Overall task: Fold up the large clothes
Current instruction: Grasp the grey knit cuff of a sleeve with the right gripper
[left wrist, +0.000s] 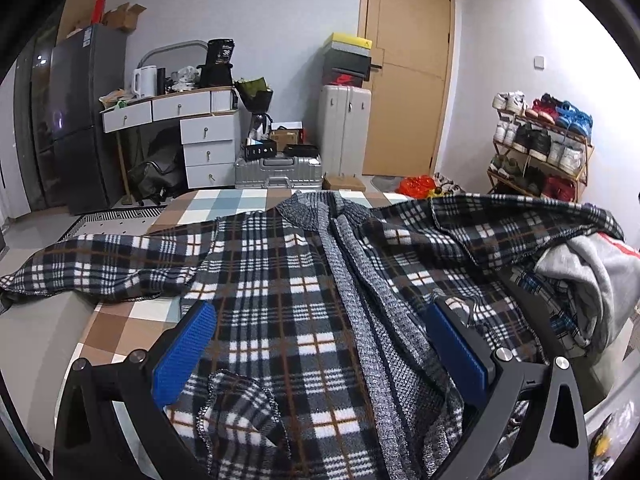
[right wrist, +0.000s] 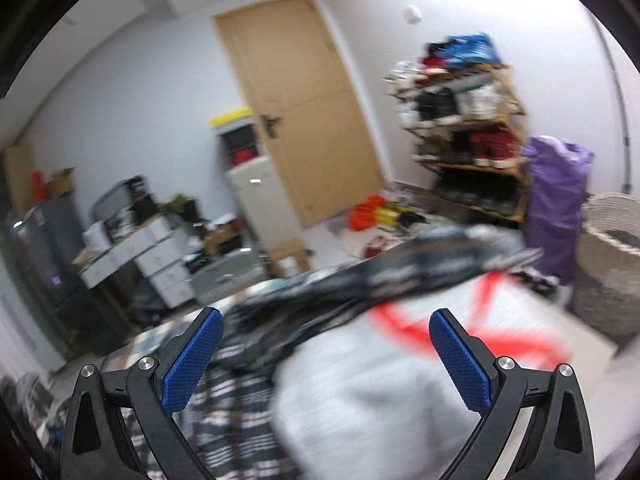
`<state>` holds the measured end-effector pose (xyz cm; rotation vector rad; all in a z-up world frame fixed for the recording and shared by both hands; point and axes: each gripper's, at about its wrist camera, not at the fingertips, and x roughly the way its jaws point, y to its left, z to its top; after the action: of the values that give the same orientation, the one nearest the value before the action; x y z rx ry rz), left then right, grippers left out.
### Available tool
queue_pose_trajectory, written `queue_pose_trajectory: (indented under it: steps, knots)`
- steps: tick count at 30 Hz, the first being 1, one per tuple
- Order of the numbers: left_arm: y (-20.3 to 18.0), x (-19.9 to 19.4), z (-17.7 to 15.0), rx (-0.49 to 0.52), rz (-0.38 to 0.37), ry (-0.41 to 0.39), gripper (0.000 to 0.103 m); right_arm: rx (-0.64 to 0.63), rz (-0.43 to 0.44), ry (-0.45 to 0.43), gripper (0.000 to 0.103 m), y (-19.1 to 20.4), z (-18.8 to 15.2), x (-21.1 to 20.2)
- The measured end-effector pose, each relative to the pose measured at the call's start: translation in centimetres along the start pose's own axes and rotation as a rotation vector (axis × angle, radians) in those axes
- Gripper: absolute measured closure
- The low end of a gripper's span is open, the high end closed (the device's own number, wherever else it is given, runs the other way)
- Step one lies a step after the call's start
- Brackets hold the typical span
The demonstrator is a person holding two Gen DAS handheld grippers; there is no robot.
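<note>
A large plaid fleece jacket (left wrist: 272,280) with a grey knit front band lies spread face up on a checked table cover (left wrist: 116,328). One sleeve stretches out to the left; the other drapes right over a clothes pile. My left gripper (left wrist: 320,312) is open, low over the jacket's lower front, holding nothing. My right gripper (right wrist: 326,320) is open and empty above a grey garment with red print (right wrist: 400,380). The plaid jacket (right wrist: 320,304) shows blurred beyond it.
A pile of grey clothes (left wrist: 592,276) sits at the table's right end. Across the room are a door (left wrist: 404,68), suitcases (left wrist: 344,132), a drawer desk (left wrist: 200,128), a fridge (left wrist: 72,120) and a shoe rack (left wrist: 540,144). A woven basket (right wrist: 612,260) stands right.
</note>
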<state>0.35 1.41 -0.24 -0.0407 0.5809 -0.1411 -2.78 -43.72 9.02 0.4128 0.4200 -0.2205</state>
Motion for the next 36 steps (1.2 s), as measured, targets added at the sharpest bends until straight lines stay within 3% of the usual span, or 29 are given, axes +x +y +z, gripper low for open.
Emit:
queue_pose_trajectory:
  steps: [4,7,12,16,17,18,20,21,29,32,36]
  knots:
    - [-0.2,0.7,-0.3,0.012,-0.001,0.032,0.001,0.115,-0.127,0.055,0.0,-6.1,3.8,1.7]
    - [-0.3,0.8,-0.5,0.026,0.003,0.04,0.001,0.237,-0.092,0.158,0.0,-10.3,4.8,4.5]
    - [-0.8,1.5,-0.7,0.06,0.027,0.052,0.001,0.512,-0.051,0.339,0.002,-17.2,3.7,9.8]
    - [-1.0,2.4,-0.9,0.076,0.039,0.08,0.001,0.583,-0.026,0.396,0.028,-19.1,3.8,11.9]
    - [-1.0,2.4,-0.9,0.076,0.041,0.083,0.001,0.574,-0.024,0.406,0.036,-19.0,4.2,12.0]
    - [-1.0,2.5,-0.8,0.075,0.041,0.085,0.001,0.553,-0.027,0.396,0.052,-18.6,4.7,11.6]
    - [-1.1,2.4,-0.8,0.078,0.042,0.081,0.001,0.514,-0.055,0.356,0.074,-17.9,6.0,10.6]
    - [-1.1,2.3,-0.7,0.08,0.041,0.079,0.001,0.485,-0.05,0.336,0.094,-17.0,6.6,9.9]
    - [-1.6,1.9,-0.8,0.098,0.026,0.062,0.001,0.278,0.121,0.173,0.097,-6.4,10.5,1.8]
    - [-1.5,1.7,-0.7,0.092,0.02,0.059,0.001,0.313,0.156,0.126,0.097,-3.9,10.8,-0.7]
    - [-1.1,1.2,-0.6,0.085,0.013,0.045,0.001,0.477,0.201,0.046,0.097,-2.0,11.2,-3.6]
